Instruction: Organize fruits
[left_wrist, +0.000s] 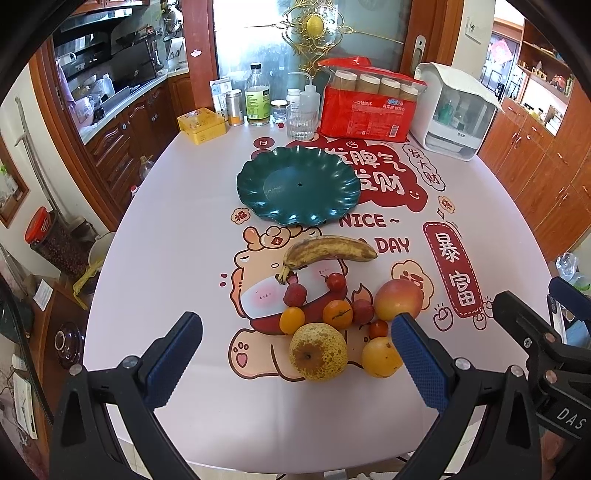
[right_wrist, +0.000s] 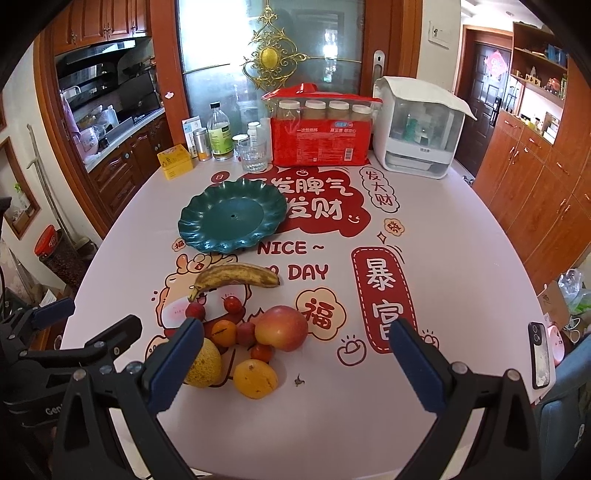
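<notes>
Fingers (left_wrist: 184, 354) of both grippers apart, empty, short of fruit cluster (left_wrist: 332, 325); plate (left_wrist: 298, 184) beyond.

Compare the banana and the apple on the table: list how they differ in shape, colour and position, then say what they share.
Shape: the banana is long and curved; the apple is round.
Colour: the banana is yellow with heavy brown spotting; the apple is red blending into yellow.
Position: the banana lies nearer the green plate; the apple sits in the fruit cluster, nearer the grippers.
Shared: both rest on the tablecloth, outside the plate, ungripped.
</notes>
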